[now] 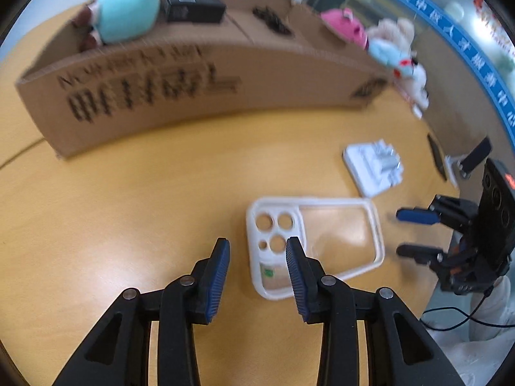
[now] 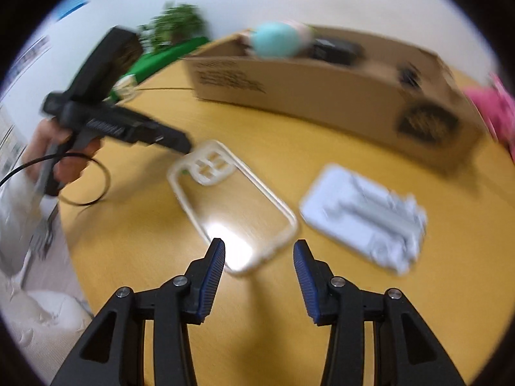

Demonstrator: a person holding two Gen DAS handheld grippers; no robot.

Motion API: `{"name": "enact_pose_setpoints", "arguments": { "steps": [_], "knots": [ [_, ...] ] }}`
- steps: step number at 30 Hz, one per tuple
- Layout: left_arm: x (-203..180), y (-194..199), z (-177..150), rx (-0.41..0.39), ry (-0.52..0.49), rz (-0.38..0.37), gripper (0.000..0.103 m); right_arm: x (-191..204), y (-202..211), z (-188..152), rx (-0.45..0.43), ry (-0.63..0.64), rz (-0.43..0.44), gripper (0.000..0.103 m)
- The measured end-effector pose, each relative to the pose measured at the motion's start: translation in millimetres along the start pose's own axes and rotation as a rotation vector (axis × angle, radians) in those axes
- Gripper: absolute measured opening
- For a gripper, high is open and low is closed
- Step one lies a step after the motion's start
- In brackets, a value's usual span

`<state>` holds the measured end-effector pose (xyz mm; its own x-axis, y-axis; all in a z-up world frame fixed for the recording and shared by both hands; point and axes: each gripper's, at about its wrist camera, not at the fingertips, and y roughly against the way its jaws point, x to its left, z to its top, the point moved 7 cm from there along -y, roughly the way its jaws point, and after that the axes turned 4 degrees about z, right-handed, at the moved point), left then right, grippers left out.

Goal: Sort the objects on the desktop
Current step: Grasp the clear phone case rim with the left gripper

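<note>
The left gripper [image 1: 257,251] is hanging with its jaws spread wide and gripping nothing; its right blue ribbed pad is overlapping the camera-hole end of the phone case [image 1: 313,244] in the left wrist view, though contact cannot be told. The right gripper [image 2: 259,251] is likewise gaping wide and empty, hovering at the case's [image 2: 233,206] opposite end. The case is lying flat on the wooden table [image 1: 128,199], a clear panel in a whitish rim. Just beside the case, a white plastic tray [image 2: 363,222] of moulded ridges is resting (blurred). Behind the case, a long cardboard box [image 1: 199,90] is carrying a turquoise plush toy [image 1: 127,11] and a black block [image 1: 193,8].
</note>
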<state>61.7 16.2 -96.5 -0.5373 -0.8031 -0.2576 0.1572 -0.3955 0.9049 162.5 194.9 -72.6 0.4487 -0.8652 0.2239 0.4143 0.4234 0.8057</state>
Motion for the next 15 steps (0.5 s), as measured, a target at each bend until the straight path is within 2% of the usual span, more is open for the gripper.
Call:
{"name": "enact_pose_setpoints", "arguments": {
  "steps": [1, 3, 4, 6, 8, 11, 15],
  "knots": [
    [-2.5, -3.2, -3.8, 0.008, -0.004, 0.009, 0.034, -4.1, -2.3, -5.2, 0.009, -0.032, -0.015, 0.042],
    [-6.7, -3.8, -6.6, 0.000, -0.026, 0.041, 0.032, -9.1, -8.8, -11.4, 0.015, -0.064, -0.036, 0.028],
    [-7.7, -4.1, -9.0, 0.008, -0.029, 0.047, 0.025, -9.5, -12.5, -12.7, 0.017, -0.072, -0.040, 0.024],
    [-6.3, -3.8, -10.5, 0.004, -0.026, 0.097, 0.022, -7.1, -17.2, -11.1, 0.008, -0.086, -0.034, 0.024],
    [-3.0, -2.9, -11.9, 0.002, -0.008, 0.119, 0.012, -8.3, -19.2, -6.6, -0.011, -0.102, -0.049, 0.024],
    [0.9, -1.0, -14.9, 0.003, 0.040, 0.093, 0.007, -17.0, -20.3, -1.4, -0.044, -0.193, -0.010, 0.025],
    [2.9, 2.0, -21.4, -0.006, 0.068, 0.097, 0.006, -15.6, -22.8, 0.6, -0.050, -0.205, 0.004, 0.026]
  ]
}}
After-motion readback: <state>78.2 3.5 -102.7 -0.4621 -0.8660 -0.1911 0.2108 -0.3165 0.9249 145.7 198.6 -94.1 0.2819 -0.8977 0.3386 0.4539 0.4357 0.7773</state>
